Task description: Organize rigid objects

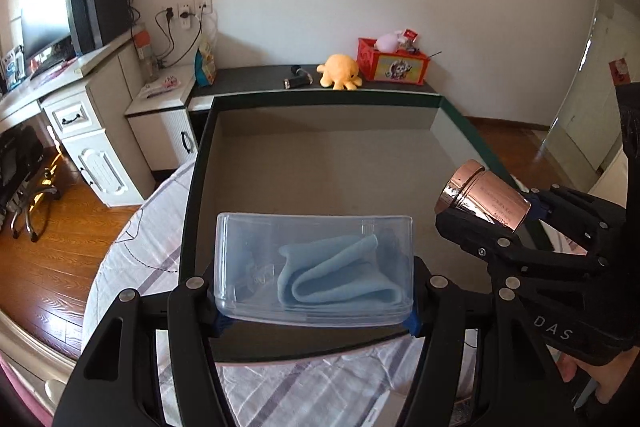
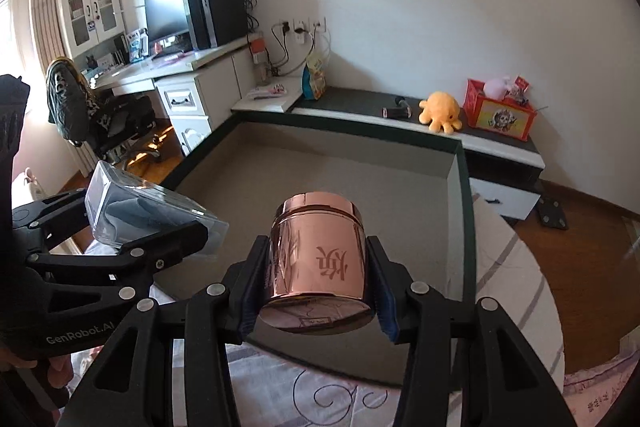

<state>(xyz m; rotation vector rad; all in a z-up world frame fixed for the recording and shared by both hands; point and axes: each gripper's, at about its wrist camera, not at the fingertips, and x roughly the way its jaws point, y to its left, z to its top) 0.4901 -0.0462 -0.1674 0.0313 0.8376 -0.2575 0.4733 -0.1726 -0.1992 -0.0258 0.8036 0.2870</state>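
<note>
Both hands loaded, both carried above the big shallow tray [image 1: 202, 163] with the dark green rim that rests across the striped bedding [image 1: 304, 387]

Left gripper [image 1: 314, 307] clamped on a clear plastic box [image 1: 314, 267], pads pressing its two short ends, long axis running crosswise between the fingers. Folded light-blue cloth [image 1: 336, 277] lying inside the box. Seen from the right wrist, same box [image 2: 148, 211] tilted, held out to the left of the can and clear of it, no contact between the two loads.

Right gripper [image 2: 316, 303] clamped on a rose-gold metal canister [image 2: 318, 255], blue-lined pads squeezing its round wall from either side, lid end pointing away and slightly upward, base turned toward the camera, engraved character showing on the side. From the left wrist view, that canister [image 1: 484, 199] up and to the right of the box, axis slanting toward the middle of the tray.

Tray floor [image 2: 320, 171] bare and grey, directly ahead of and below both grippers; neither load touching it yet. Likely next: setting down inside the rim. Box nearer the tray's left edge, canister nearer its middle and right, so side by side placement looks natural without crossing arms.

Beyond the tray, on the dark ledge: yellow plush octopus [image 1: 340, 71], red box of toys [image 1: 394, 61], small dark cylinder [image 1: 298, 79]; all well apart from both grippers
</note>
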